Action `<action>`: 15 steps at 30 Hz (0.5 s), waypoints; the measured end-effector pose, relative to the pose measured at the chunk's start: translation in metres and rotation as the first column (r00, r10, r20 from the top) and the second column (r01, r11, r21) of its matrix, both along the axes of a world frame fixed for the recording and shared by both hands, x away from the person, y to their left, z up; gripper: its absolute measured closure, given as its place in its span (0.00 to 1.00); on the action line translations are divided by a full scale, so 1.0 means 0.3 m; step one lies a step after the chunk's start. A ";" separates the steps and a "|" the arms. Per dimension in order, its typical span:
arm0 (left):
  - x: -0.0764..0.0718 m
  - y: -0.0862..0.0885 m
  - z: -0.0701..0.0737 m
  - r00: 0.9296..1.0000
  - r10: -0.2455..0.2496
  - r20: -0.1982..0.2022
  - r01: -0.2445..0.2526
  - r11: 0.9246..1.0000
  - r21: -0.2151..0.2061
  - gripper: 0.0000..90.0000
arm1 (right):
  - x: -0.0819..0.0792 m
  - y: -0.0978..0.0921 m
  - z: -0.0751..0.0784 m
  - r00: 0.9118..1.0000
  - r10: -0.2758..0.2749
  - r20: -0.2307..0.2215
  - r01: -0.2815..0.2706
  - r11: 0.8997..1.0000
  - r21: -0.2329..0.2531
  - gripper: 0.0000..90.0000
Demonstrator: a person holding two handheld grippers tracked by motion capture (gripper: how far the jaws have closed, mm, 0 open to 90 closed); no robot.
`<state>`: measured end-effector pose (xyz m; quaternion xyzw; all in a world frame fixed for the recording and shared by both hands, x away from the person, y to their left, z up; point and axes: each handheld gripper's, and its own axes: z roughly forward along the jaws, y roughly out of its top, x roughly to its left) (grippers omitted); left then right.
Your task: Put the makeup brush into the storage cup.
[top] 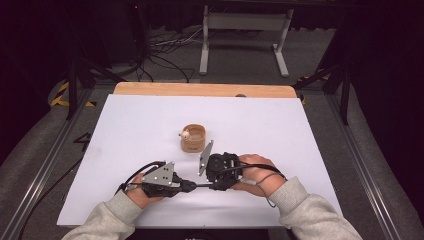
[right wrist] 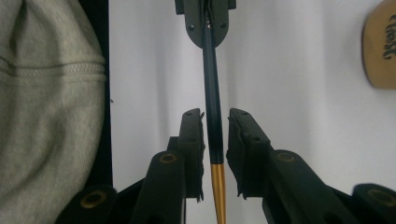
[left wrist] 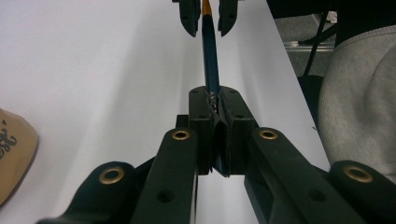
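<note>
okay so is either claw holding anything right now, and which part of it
The left claw is shut on one end of a dark blue pen. The right claw is open around its other, gold-tipped end, not gripping.

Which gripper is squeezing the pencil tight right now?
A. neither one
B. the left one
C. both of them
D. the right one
B. In the left gripper view the left gripper has its jaws shut on the dark pencil, while in the right gripper view the right gripper has its jaws standing apart on either side of the pencil with gaps showing.
</note>
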<state>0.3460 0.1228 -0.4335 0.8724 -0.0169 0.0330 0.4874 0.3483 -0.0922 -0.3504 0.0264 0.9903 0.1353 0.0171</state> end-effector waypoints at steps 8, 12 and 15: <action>0.000 0.002 -0.001 1.000 0.006 0.003 -0.006 1.000 -0.003 0.94 | -0.007 -0.066 0.011 1.000 -0.013 0.023 0.010 0.992 0.125 0.81; 0.003 0.005 0.000 1.000 0.005 -0.001 -0.005 1.000 -0.008 0.94 | -0.012 -0.102 0.013 0.999 -0.022 0.032 0.015 0.981 0.193 0.80; 0.004 0.008 0.000 1.000 -0.001 -0.002 0.001 1.000 -0.016 0.94 | -0.014 -0.125 0.016 0.999 -0.030 0.041 0.019 0.968 0.249 0.79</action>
